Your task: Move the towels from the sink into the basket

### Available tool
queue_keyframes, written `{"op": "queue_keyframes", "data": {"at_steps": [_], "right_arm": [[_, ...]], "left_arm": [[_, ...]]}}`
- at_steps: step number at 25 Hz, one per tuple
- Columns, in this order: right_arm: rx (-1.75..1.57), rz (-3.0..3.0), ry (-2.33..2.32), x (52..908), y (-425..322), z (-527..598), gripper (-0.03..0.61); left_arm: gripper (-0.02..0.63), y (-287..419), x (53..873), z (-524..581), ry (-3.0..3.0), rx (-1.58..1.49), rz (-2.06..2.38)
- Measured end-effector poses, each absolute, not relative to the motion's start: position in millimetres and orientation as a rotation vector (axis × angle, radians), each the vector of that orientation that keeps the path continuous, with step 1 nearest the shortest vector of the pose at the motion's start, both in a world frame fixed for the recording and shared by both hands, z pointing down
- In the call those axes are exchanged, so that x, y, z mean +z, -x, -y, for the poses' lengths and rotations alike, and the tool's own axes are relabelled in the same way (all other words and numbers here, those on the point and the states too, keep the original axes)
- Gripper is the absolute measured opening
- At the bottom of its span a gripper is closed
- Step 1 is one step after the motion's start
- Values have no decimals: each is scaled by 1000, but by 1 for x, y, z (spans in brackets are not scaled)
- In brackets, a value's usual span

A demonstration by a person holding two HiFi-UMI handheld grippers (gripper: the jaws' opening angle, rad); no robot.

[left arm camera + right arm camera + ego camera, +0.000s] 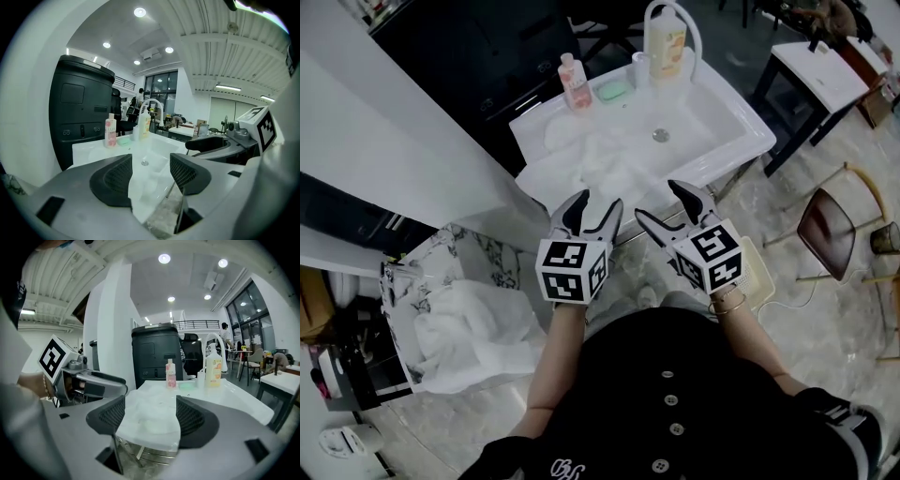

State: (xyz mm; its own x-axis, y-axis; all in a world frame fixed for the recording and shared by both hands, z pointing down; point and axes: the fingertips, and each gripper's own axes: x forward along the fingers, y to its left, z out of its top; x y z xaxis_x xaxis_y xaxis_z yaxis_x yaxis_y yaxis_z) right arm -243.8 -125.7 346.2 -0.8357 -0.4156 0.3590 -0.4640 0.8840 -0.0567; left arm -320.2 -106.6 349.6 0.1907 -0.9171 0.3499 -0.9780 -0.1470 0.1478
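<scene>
The white sink holds a heap of white towels, crumpled across the basin's near left part and reaching its front edge; the drain lies bare beyond them. Both grippers hang side by side just in front of that edge, close but apart, pointing towards the basin. The left gripper has its jaws spread with nothing between them (its own view shows only the sink through the gap). The right gripper is the same, jaws wide and empty, and its own view frames the rumpled towels some way ahead.

On the sink's back ledge stand a pink bottle, a green soap bar and a large yellow pump bottle, just beside the arched tap.

Down on the floor to the person's left sits the patterned basket, with one white towel already bunched inside and spilling over its front. A brown chair stands off to the right.
</scene>
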Motion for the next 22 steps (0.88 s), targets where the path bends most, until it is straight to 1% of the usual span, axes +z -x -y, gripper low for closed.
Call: {"op": "queue_keyframes", "data": {"at_steps": [7, 13, 22], "right_arm": [[206, 2735, -583, 351, 252, 136, 322], [225, 2706, -544, 365, 261, 133, 322], [245, 2653, -562, 374, 277, 150, 322]], "left_arm": [[229, 325, 357, 112, -2066, 265, 1825], [230, 333, 365, 111, -2042, 217, 1830], [230, 363, 385, 120, -1998, 300, 1789]]}}
